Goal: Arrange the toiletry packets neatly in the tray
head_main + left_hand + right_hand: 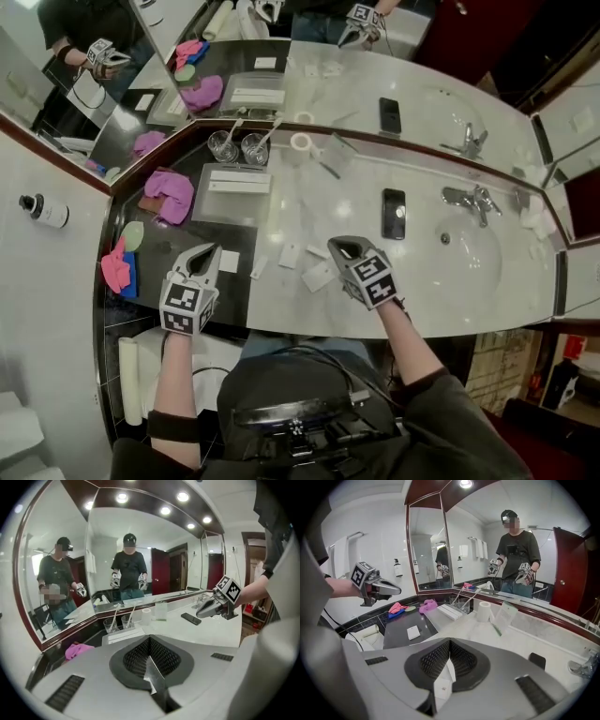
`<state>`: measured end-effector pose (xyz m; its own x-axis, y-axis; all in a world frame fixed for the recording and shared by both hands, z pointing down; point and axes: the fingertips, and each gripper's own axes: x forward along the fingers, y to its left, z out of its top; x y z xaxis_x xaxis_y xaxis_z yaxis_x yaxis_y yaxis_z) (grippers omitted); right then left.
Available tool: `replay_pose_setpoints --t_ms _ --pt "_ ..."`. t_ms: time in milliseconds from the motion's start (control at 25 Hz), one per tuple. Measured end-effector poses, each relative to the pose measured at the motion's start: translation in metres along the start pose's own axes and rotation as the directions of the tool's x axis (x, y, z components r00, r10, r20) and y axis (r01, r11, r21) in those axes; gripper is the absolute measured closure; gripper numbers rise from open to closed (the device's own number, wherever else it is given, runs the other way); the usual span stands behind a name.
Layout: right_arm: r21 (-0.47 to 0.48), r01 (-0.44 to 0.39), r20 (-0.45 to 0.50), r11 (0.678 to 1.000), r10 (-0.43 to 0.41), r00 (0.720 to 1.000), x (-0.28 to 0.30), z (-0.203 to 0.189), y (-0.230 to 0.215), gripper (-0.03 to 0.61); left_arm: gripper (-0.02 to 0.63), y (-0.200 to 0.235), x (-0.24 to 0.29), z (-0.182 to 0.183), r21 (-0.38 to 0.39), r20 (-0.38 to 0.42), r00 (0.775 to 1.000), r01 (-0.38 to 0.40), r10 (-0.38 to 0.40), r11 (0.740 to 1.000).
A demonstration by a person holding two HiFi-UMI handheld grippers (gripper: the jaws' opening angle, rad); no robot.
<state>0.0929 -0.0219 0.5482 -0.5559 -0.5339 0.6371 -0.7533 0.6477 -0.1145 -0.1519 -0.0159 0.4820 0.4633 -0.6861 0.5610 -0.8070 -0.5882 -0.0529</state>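
Observation:
My left gripper [207,253] hovers over the dark counter at the front left. It is shut on a thin white toiletry packet [153,676] that stands edge-up between its jaws. My right gripper [341,247] is over the marble counter, shut on another white packet [443,682]. The grey tray [216,208] lies beyond both grippers and holds a long white packet [239,181]. Several loose white packets lie on the counter between the grippers, such as one [229,262] on the dark part and one [319,276] near the right gripper.
Two glasses [239,147] with toothbrushes stand behind the tray, beside a white roll [302,142]. A pink cloth [170,195] lies left of the tray. A black phone [394,213], the faucet [468,198] and the sink basin [483,262] are to the right. Mirrors back the counter.

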Motion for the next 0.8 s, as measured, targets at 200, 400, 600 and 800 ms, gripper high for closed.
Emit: replay_pose_setpoints --t_ms 200,400,600,800 --pt "0.008 0.009 0.001 1.000 -0.009 1.000 -0.004 -0.012 0.006 0.560 0.614 -0.006 -0.012 -0.010 -0.088 0.007 0.999 -0.034 0.035 0.996" --pt "0.024 0.014 -0.002 1.000 -0.014 1.000 -0.005 -0.008 0.016 0.560 0.614 -0.006 -0.014 -0.008 -0.109 0.025 0.999 -0.028 0.031 0.994" --pt "0.036 0.039 -0.020 0.999 -0.038 0.999 0.000 -0.016 0.024 0.558 0.612 0.002 -0.013 -0.013 -0.094 0.034 0.999 -0.021 0.024 0.995" --pt "0.048 0.068 -0.083 0.997 -0.064 0.994 0.008 -0.038 0.030 0.532 0.612 0.007 -0.007 -0.018 -0.061 0.034 0.999 0.020 -0.018 0.998"
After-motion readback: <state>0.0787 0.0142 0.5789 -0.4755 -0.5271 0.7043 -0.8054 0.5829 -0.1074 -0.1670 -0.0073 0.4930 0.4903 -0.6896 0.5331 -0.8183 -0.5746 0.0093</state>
